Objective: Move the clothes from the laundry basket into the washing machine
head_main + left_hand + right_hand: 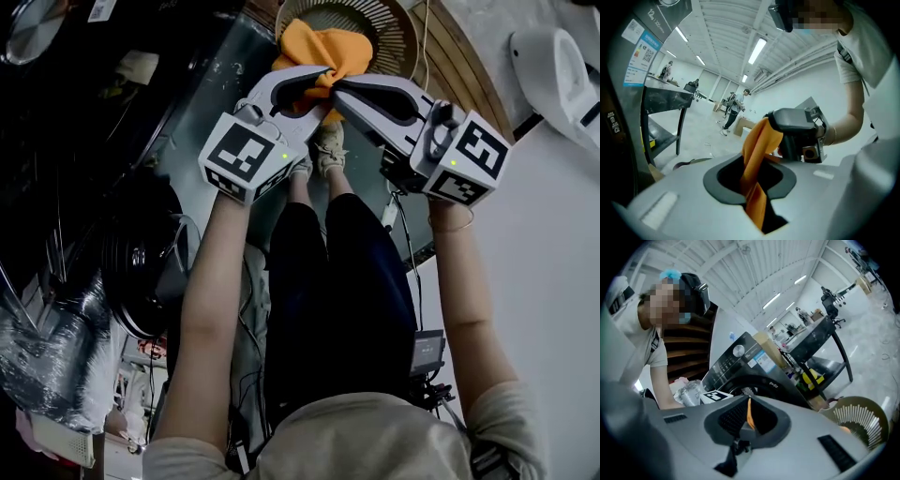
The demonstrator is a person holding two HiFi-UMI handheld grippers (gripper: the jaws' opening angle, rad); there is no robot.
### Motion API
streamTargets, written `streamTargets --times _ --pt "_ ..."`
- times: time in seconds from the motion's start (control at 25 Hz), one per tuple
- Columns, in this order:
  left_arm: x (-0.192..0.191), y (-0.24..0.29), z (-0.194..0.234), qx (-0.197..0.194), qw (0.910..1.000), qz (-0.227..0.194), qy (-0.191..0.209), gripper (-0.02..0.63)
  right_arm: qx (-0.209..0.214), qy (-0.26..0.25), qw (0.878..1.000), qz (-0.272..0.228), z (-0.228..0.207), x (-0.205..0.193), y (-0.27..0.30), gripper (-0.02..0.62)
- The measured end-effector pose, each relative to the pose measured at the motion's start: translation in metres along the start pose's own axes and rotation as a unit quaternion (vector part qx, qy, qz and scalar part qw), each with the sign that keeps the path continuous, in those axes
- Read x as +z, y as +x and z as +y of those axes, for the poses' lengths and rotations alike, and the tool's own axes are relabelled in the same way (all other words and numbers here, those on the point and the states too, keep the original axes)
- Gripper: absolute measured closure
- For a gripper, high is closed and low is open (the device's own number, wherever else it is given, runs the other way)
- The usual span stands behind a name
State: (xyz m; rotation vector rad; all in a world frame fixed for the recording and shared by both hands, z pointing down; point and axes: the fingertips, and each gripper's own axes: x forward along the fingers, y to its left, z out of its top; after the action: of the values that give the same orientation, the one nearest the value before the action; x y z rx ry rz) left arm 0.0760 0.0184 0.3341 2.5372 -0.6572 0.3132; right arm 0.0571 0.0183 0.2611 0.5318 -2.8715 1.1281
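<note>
Both grippers are up in front of me, tips nearly touching, and both are on the same garment.

- Left gripper [317, 91]: fingers pressed in on the orange cloth [323, 45]. In the left gripper view a twisted band of the fabric runs between them, up and away toward the other gripper.
- Right gripper [345, 94]: fingers pressed together, with a thin edge of orange fabric caught between them in the right gripper view. From the left gripper view its tips bite the upper end of the same band.
- Cloth position: bunched in the air at the two sets of tips. In the head view it sits over the opening of the round slatted laundry basket [398, 28]. I can't tell whether its lower folds touch the basket.
- Washing machine [736, 359]: dark front-loader with its control panel showing in the right gripper view. It stands to one side of the basket, well apart from the cloth.
- The basket is on the floor just beyond the person's shoes [328, 150].
</note>
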Motion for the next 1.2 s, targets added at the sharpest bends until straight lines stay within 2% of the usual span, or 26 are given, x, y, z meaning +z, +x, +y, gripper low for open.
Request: streamTargets --times 0.08,0.16,0.24,0.28,0.32,0.4,0.48,0.56,0.64,0.8,0.92,0.96,1.0,1.04,1.08,1.12,1.2 --pt "-0.006 -0.009 0.004 0.021 0.9996 0.019 -0.009 0.546 0.006 0.017 1.000 -0.011 -0.007 -0.007 0.002 0.577" --pt "-0.014 -0.023 0.014 0.054 0.9978 0.036 -0.015 0.548 0.007 0.031 0.999 -0.001 -0.018 -0.023 0.004 0.563" --pt "-0.021 -0.040 0.025 0.085 0.9950 0.043 -0.028 0.548 -0.001 0.049 0.999 0.023 -0.031 -0.044 0.007 0.427" --pt "-0.025 -0.050 0.030 0.102 0.9933 0.044 -0.035 0.548 -0.011 0.058 0.998 0.033 -0.039 -0.054 0.008 0.413" --pt "-0.028 -0.061 0.036 0.119 0.9911 0.044 -0.042 0.548 -0.030 0.065 0.997 0.037 -0.049 -0.062 0.010 0.400" --pt "-0.032 -0.081 0.047 0.151 0.9863 0.043 -0.053 0.548 -0.096 0.083 0.992 0.024 -0.080 -0.075 0.010 0.400" --pt "-0.037 -0.097 0.052 0.172 0.9825 0.044 -0.059 0.548 -0.167 0.113 0.979 0.011 -0.117 -0.091 0.008 0.400" --pt "-0.043 -0.110 0.055 0.186 0.9792 0.047 -0.065 0.548 -0.201 0.155 0.967 0.022 -0.148 -0.118 0.013 0.372" --pt "-0.049 -0.121 0.059 0.202 0.9753 0.047 -0.076 0.548 -0.203 0.204 0.956 0.046 -0.172 -0.147 0.023 0.335" --pt "-0.061 -0.140 0.072 0.224 0.9686 0.039 -0.102 0.548 -0.188 0.276 0.938 0.098 -0.195 -0.192 0.049 0.321" --pt "-0.067 -0.144 0.077 0.225 0.9677 0.037 -0.108 0.548 -0.160 0.331 0.924 0.104 -0.196 -0.210 0.066 0.318" --pt "-0.069 -0.144 0.079 0.225 0.9675 0.037 -0.110 0.548 -0.150 0.339 0.923 0.103 -0.195 -0.211 0.072 0.318" --pt "-0.071 -0.144 0.081 0.226 0.9668 0.038 -0.113 0.548 -0.144 0.334 0.926 0.103 -0.192 -0.209 0.076 0.390" --pt "-0.073 -0.143 0.083 0.228 0.9656 0.039 -0.118 0.548 -0.142 0.314 0.933 0.104 -0.189 -0.205 0.078 0.501" --pt "-0.076 -0.143 0.085 0.233 0.9636 0.041 -0.125 0.548 -0.141 0.286 0.942 0.103 -0.185 -0.198 0.078 0.550" --pt "-0.079 -0.142 0.087 0.239 0.9609 0.042 -0.132 0.548 -0.137 0.258 0.951 0.098 -0.179 -0.188 0.078 0.571" --pt "-0.083 -0.138 0.091 0.251 0.9558 0.043 -0.147 0.548 -0.111 0.212 0.968 0.069 -0.160 -0.159 0.076 0.572"
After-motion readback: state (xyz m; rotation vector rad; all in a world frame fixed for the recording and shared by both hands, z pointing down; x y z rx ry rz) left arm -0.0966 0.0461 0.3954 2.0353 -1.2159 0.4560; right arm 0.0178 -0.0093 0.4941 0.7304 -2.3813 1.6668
